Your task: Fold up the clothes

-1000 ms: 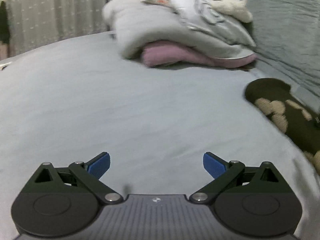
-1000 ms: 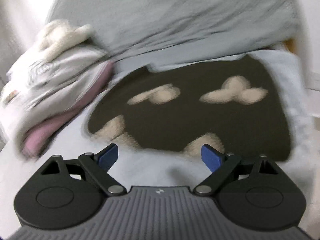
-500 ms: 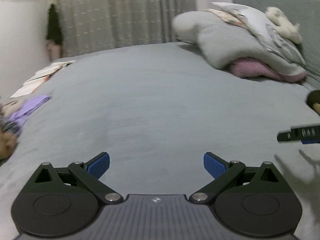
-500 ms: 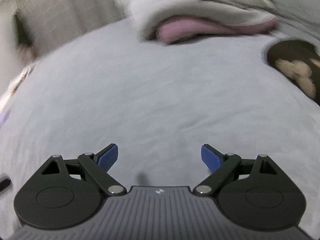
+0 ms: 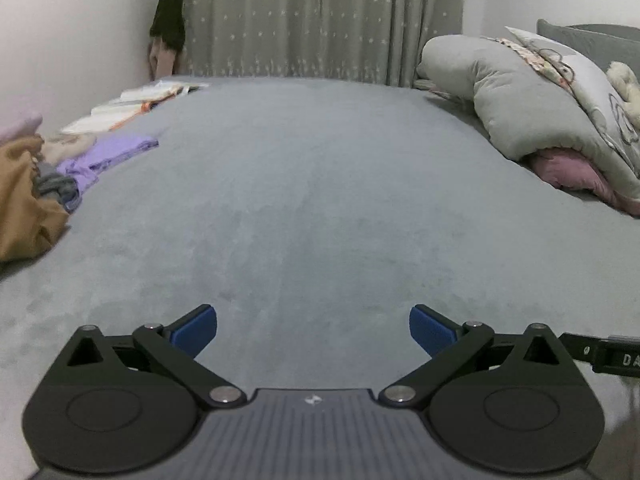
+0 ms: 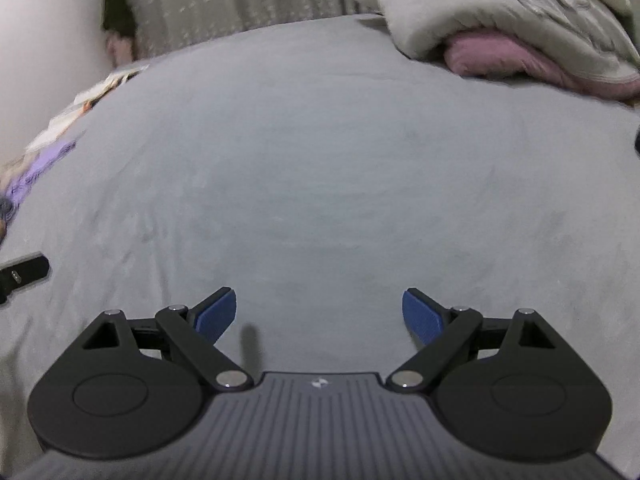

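Note:
My left gripper (image 5: 313, 330) is open over bare grey bedsheet (image 5: 320, 200), nothing between its blue pads. My right gripper (image 6: 319, 316) is also open and holds nothing, low over the same sheet (image 6: 320, 180). A heap of loose clothes lies at the bed's left edge: a brown garment (image 5: 24, 208), a lilac garment (image 5: 104, 156) and a grey piece (image 5: 54, 188). The lilac garment (image 6: 36, 168) shows blurred at the left of the right wrist view. Part of the right gripper's body (image 5: 604, 352) shows at the left wrist view's right edge, and the left gripper's finger (image 6: 22, 272) at the other view's left edge.
Folded grey duvet (image 5: 520, 112) over a pink blanket (image 5: 572, 172) sits at the right, with a patterned pillow (image 5: 568, 68) on top. Papers (image 5: 132, 104) lie at the far left edge. A curtain (image 5: 320, 20) and dark hanging clothing (image 5: 168, 12) stand behind the bed.
Both views have swung left, away from the dark patterned garment, which has left view. The duvet pile shifted to the right and the clothes heap at the left edge came into sight. Both grippers stayed open.

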`<state>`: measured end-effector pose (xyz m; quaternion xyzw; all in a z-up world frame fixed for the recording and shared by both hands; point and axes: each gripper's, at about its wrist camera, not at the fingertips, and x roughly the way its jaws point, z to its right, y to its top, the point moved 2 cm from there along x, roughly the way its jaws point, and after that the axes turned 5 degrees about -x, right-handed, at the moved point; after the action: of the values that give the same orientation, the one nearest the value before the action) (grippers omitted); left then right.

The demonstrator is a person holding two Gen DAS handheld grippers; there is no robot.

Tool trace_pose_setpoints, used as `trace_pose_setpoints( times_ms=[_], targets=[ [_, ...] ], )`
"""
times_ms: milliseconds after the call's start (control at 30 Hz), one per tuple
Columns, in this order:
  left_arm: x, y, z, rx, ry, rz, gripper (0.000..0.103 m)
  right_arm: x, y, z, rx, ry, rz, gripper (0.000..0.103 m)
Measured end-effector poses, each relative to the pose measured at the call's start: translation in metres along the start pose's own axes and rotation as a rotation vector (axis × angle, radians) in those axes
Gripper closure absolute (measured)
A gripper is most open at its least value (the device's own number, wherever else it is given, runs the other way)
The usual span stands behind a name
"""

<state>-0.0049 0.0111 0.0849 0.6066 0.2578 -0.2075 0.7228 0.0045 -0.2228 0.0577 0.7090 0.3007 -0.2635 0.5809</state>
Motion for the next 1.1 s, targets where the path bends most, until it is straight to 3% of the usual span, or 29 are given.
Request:
trace_pose_setpoints(
  times_ms=[100, 133, 367, 500, 667, 1100],
  targets=[
    [0.010, 0.000, 0.005, 0.051, 0.014, -0.021, 0.001, 0.001, 0.008, 0.009, 0.147, 0.033, 0.009, 0.012],
    [0.013, -0.003, 0.006, 0.063, 0.023, -0.019, 0.001, 0.001, 0.009, 0.010, 0.144, 0.018, 0.017, 0.012],
    [0.042, -0.026, 0.011, 0.121, 0.049, -0.040, 0.001, 0.016, 0.015, 0.011, 0.076, -0.090, 0.055, 0.012],
    [0.048, -0.036, 0.017, 0.168, 0.075, 0.041, 0.001, 0.027, 0.009, 0.006, -0.041, -0.159, 0.099, 0.012],
    [0.057, -0.040, 0.017, 0.153, 0.066, 0.046, 0.001, 0.044, 0.001, 0.008, -0.103, -0.215, 0.140, 0.009],
    [0.062, -0.038, 0.007, 0.078, 0.004, 0.022, 0.000, 0.051, -0.001, 0.001, -0.158, -0.246, 0.135, 0.000]
  ],
)
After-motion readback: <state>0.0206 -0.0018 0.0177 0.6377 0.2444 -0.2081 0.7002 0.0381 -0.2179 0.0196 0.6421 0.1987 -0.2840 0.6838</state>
